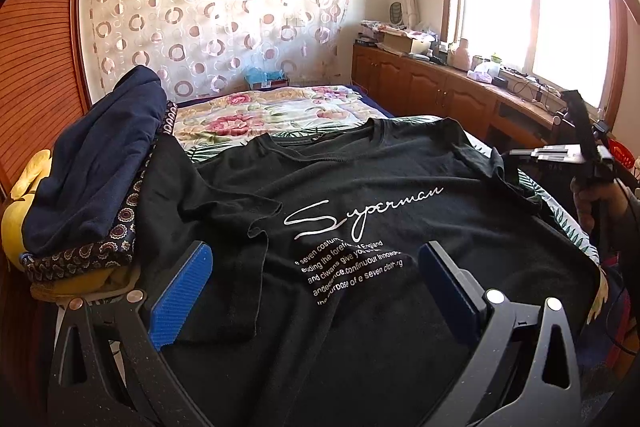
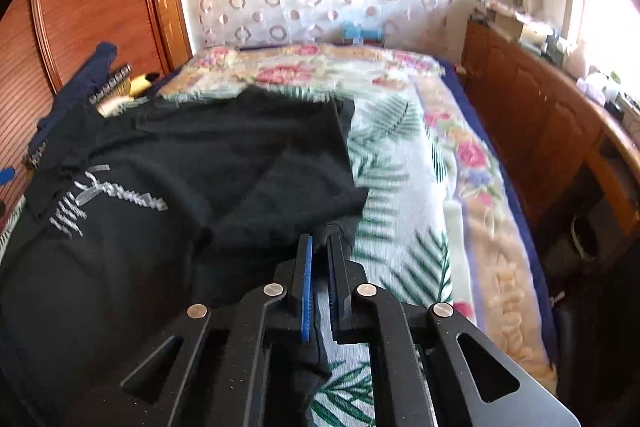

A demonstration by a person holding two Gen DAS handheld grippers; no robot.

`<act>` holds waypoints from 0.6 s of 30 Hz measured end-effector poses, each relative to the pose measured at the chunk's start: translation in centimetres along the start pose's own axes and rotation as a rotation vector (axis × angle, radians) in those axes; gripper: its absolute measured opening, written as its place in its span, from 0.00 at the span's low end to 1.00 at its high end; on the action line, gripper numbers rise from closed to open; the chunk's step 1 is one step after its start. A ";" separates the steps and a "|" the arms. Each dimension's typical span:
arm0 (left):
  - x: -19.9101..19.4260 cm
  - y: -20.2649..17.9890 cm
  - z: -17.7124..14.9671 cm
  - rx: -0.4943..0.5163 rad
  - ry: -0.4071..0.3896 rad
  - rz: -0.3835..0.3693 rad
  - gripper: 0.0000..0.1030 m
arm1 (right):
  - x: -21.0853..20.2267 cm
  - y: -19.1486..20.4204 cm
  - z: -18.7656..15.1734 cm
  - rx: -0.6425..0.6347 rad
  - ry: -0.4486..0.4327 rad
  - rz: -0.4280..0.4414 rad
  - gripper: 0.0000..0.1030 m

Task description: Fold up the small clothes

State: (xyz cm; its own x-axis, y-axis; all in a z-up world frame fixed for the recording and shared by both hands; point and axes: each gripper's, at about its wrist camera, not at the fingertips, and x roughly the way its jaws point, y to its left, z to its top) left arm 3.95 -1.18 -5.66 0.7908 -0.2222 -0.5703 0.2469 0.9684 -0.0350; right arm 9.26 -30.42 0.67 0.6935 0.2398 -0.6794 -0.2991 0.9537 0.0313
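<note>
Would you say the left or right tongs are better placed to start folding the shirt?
Right: its tongs are shut on the shirt edge, while the left tongs hang open above the print.

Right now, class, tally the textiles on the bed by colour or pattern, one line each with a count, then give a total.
Black T-shirt: 1
Navy garment on the side pile: 1
Dark paisley-print cloth under it: 1
Yellow fabric item at the pile's edge: 1
Floral quilt: 1
Palm-leaf sheet: 1
Total: 6
</note>
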 end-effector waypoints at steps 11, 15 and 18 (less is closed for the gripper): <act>-0.1 0.1 -0.1 -0.001 0.000 -0.001 1.00 | -0.8 3.1 2.0 -0.087 -0.076 0.061 0.03; -0.2 0.2 -0.1 -0.005 -0.001 -0.002 1.00 | 0.0 5.1 3.3 -0.126 -0.088 0.105 0.03; -0.2 0.2 -0.1 -0.006 0.001 0.000 1.00 | 1.1 7.1 4.4 -0.160 -0.090 0.142 0.03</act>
State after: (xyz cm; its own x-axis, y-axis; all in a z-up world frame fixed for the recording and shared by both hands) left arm 3.79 -0.93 -5.69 0.7905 -0.2222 -0.5708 0.2436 0.9691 -0.0398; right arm 10.76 -22.57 3.40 0.6908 0.3915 -0.6079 -0.4929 0.8701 0.0002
